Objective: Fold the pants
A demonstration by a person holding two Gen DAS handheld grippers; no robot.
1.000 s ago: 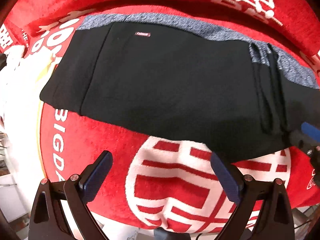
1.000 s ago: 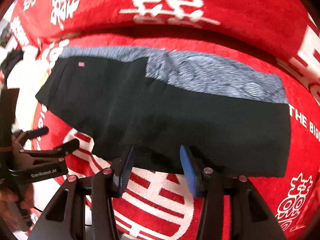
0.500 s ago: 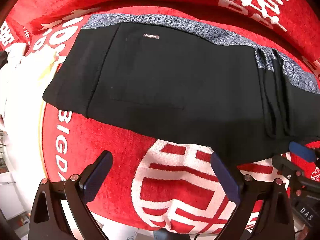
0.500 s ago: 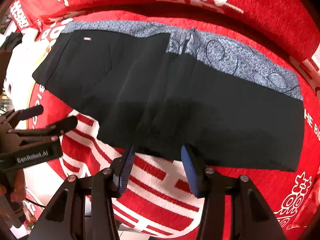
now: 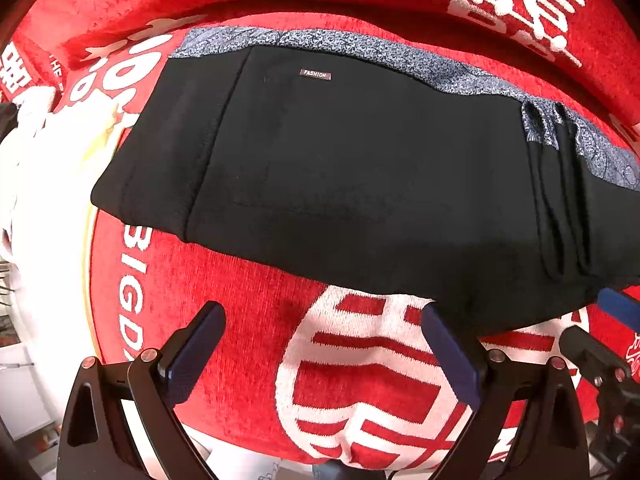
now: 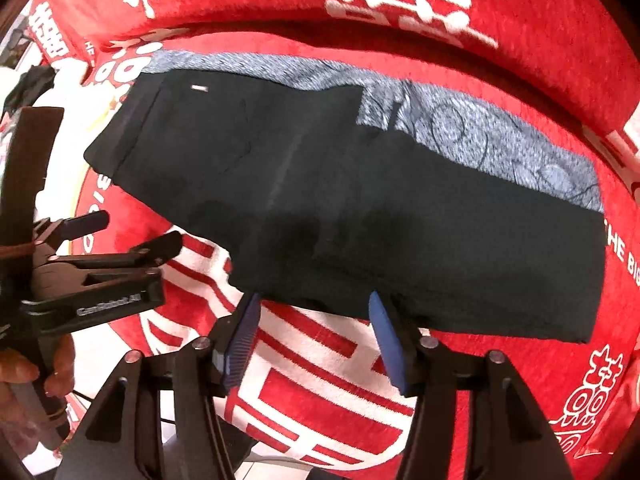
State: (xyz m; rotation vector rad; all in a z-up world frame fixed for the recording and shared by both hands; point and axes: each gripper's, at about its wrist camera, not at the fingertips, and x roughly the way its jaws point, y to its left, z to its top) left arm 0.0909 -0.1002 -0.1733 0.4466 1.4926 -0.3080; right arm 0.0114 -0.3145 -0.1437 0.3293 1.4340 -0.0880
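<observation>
1. The right gripper (image 6: 314, 334) is pointing down at the near edge of the black pants (image 6: 360, 216); its jaws are opening, with nothing between them and the blue pads (image 6: 386, 340) clear of the cloth.
2. The left gripper (image 5: 320, 344) is hanging with its jaws spread wide and empty over the red and white blanket (image 5: 248, 312). Its right pad (image 5: 448, 352) is sitting just at the pants' near hem; whether it is touching the cloth I cannot tell.
3. The pants are lying flat across the blanket, folded lengthwise into one long black band, waistband end to the left.
4. A small label reading FASHION (image 5: 315, 74) is showing near the far edge of the pants, close to the waistband.
5. A strip of blue-grey patterned fabric (image 6: 480, 140) is peeking out along the far side of the pants, widest toward the right end.
6. A few narrow creases (image 5: 560, 200) are running across the pants toward the right in the left wrist view.
7. In the right wrist view the person's hand (image 6: 24, 376) is gripping the left gripper's handle at the left edge.
8. White cloth (image 5: 44, 184) is lying at the left of the blanket, beside the waistband end.
</observation>
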